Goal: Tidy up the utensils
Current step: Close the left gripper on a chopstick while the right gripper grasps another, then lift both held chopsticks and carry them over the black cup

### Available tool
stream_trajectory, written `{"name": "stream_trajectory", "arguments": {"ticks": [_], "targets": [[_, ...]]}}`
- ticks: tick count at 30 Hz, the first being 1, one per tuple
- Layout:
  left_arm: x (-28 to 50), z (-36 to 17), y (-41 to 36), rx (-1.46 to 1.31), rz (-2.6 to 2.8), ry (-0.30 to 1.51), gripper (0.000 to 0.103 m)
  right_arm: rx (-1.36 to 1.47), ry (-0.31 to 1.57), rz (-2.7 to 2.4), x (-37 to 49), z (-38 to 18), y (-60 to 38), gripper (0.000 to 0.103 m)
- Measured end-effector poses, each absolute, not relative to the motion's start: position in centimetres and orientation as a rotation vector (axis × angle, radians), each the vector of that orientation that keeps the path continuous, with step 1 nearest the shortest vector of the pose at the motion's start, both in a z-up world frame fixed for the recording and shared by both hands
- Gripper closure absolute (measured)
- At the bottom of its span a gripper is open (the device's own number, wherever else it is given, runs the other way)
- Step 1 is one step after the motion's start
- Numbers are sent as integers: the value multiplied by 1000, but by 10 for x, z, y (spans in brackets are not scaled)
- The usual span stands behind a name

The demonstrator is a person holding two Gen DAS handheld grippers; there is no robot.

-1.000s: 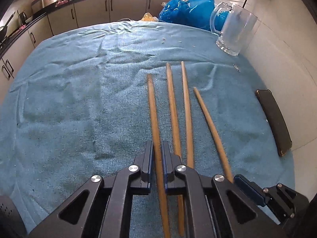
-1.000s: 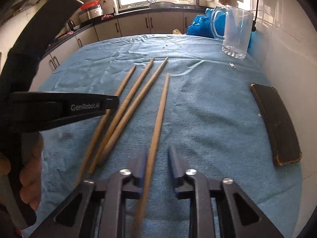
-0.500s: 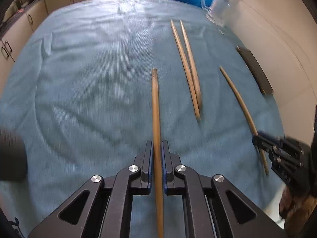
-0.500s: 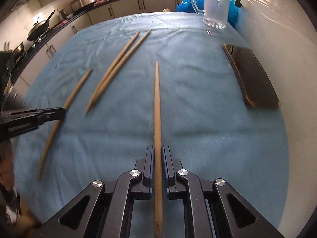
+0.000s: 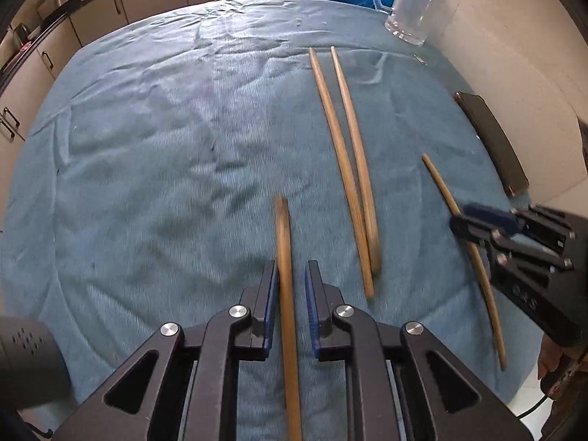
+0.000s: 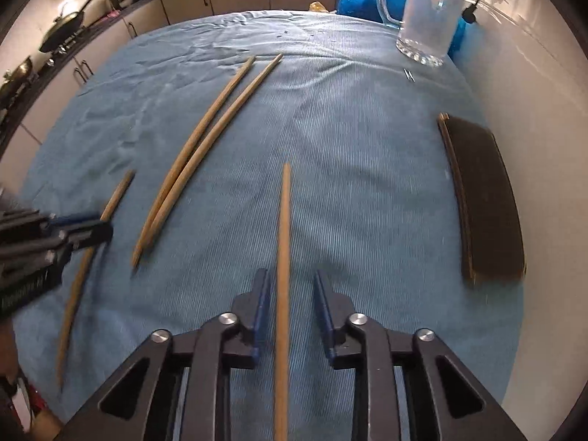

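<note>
Blue cloth (image 5: 154,154) covers the surface. Each chopstick lies lengthwise along its hand-held gripper's pointing line. The left hand-held gripper (image 5: 290,286) is opening, its chopstick (image 5: 284,257) against the left pad only. The right hand-held gripper (image 6: 292,294) is opening clear of its chopstick (image 6: 283,250). Two more chopsticks (image 5: 349,169) lie between them.

**Blue-cloth table, what sits on it**

We see a table under a wrinkled blue cloth (image 6: 367,183). On it: two wooden sticks (image 6: 205,147) lying side by side, touching at the near ends, a glass mug (image 6: 426,18) at the far right corner, a dark flat case (image 6: 481,198) along the right edge.
</note>
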State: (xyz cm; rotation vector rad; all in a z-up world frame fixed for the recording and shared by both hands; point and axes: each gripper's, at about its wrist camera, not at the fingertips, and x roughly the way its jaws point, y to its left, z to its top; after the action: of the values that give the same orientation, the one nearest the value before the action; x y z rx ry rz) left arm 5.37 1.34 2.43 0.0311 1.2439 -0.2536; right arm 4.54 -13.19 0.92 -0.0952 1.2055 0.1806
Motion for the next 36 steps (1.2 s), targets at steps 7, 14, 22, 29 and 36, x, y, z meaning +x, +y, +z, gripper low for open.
{"name": "stream_trajectory", "arguments": {"ticks": [7, 14, 22, 29, 36], "targets": [[57, 24, 14, 48, -270, 1227, 90, -93, 1237, 158, 78, 10, -121, 96], [24, 48, 45, -52, -235, 1104, 96, -4, 1090, 192, 53, 34, -127, 97], [-36, 110, 67, -105, -234, 908, 96, 85, 837, 288, -16, 102, -125, 97], [-93, 156, 74, -109, -225, 721, 96, 78, 645, 329, -80, 149, -112, 97], [-141, 198, 89, -127, -199, 563, 97, 57, 512, 364, -110, 188, -94, 97]]}}
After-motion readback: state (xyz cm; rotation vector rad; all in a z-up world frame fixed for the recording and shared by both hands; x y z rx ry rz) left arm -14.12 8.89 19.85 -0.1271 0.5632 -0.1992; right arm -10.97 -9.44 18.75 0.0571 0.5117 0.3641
